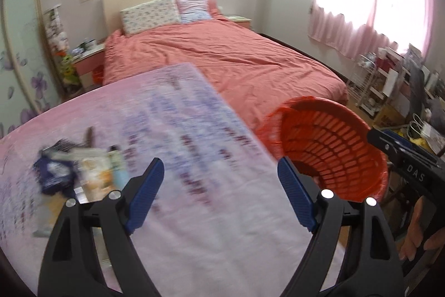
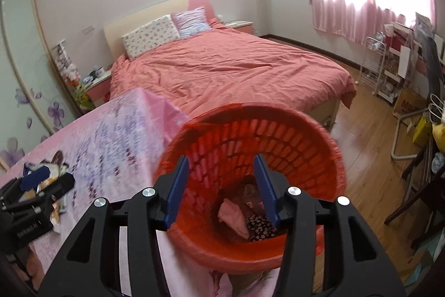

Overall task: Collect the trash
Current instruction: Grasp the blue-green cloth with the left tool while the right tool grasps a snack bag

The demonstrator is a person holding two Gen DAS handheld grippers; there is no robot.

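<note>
An orange plastic wastebasket (image 2: 306, 135) with a red liner stands by the right edge of a table covered in a pink cloth (image 1: 194, 157). Pink and patterned scraps (image 2: 244, 219) lie in its bottom. A pile of wrappers and packets (image 1: 80, 171) lies on the cloth at the left; it also shows in the right wrist view (image 2: 41, 177). My left gripper (image 1: 219, 194) is open and empty above the cloth, right of the pile. My right gripper (image 2: 221, 185) is open and empty over the basket's mouth. The basket also shows in the left wrist view (image 1: 328, 149).
A bed with a salmon cover (image 2: 222, 68) lies beyond the table. Nightstands (image 1: 89, 60) flank it. A white wire rack (image 2: 375, 68), boxes and a chair (image 2: 411, 135) crowd the right wall under pink curtains. Wood floor (image 2: 367, 157) lies right of the basket.
</note>
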